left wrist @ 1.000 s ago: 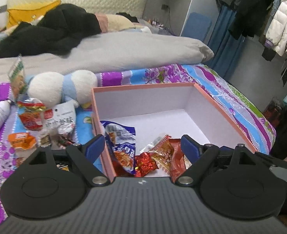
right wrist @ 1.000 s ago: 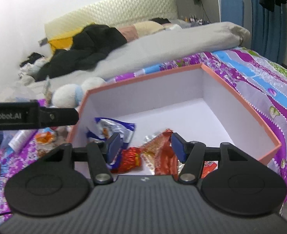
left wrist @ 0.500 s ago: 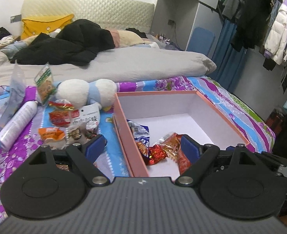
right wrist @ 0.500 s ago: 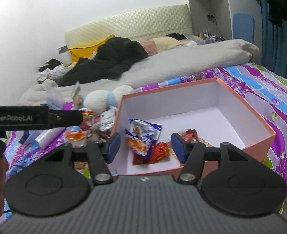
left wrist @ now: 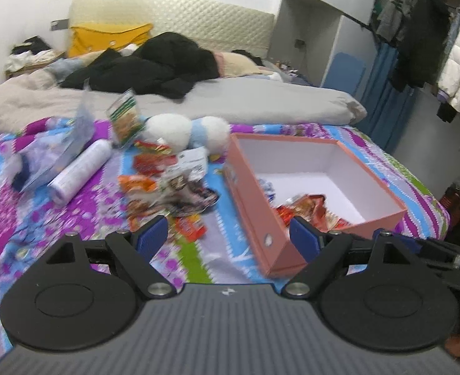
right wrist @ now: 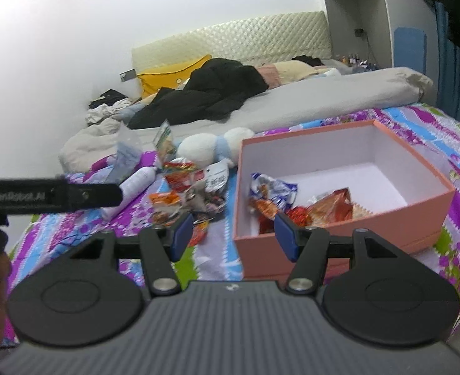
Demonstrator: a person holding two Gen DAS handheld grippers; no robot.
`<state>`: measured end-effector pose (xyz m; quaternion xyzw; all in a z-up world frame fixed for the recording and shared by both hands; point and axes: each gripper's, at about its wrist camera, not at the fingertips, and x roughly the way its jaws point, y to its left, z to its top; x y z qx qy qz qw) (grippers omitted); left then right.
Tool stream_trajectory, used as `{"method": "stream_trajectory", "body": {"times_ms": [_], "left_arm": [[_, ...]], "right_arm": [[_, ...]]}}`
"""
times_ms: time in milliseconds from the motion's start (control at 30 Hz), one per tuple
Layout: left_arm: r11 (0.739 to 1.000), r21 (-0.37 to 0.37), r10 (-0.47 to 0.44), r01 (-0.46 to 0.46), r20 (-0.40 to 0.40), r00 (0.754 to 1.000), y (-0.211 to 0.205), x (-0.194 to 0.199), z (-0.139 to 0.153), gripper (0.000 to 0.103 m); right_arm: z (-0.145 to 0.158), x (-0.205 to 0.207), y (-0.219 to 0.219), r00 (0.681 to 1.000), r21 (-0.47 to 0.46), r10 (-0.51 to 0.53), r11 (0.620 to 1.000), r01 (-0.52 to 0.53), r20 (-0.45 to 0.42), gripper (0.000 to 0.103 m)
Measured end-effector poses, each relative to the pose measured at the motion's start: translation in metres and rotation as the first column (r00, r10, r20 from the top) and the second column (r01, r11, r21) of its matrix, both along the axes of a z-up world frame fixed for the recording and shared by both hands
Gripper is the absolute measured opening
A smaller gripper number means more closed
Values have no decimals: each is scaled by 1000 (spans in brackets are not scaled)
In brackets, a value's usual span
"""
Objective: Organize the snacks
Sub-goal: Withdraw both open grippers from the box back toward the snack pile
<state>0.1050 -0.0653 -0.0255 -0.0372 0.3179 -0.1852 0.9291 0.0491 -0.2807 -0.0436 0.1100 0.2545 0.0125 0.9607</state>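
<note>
left wrist view: the left gripper (left wrist: pixel 229 237) gapes wide and empty above the bed (left wrist: pixel 198 262). the loose snacks (left wrist: pixel 167 193) left of the pink box (left wrist: pixel 254 206) are smeared by blur, and the box wall hides part of the packets inside.

right wrist view: the right gripper (right wrist: pixel 232 234) stands half open, holding nothing. the boxed packets (right wrist: pixel 292 203) sit at the near end, labels unreadable.

Even indoor light, motion blur (strongest left), fisheye-bent edges.

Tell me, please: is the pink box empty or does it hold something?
Partly filled. The box has no lid on, and a few snack packets lie in its near corner; the rest of its white floor is bare.
</note>
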Motion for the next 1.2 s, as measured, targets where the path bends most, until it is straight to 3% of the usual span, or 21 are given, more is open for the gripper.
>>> {"method": "stream_trajectory", "body": {"times_ms": [467,700,1200], "left_arm": [[980,-73,182,-185,-52,982,79,-66,-25,88],[976,-104,184,-190,-64,981,89,-86,-34,88],[958,-158,223,-241,-124,967,113,-46,-69,88]], "right_arm": [[-6,-36,54,989,-33,134,990,-136,-70,60],[-8,-49,72,983,-50,165,984,-169,-79,60],[-23,-16,85,983,-99,148,982,-159,-105,60]]}}
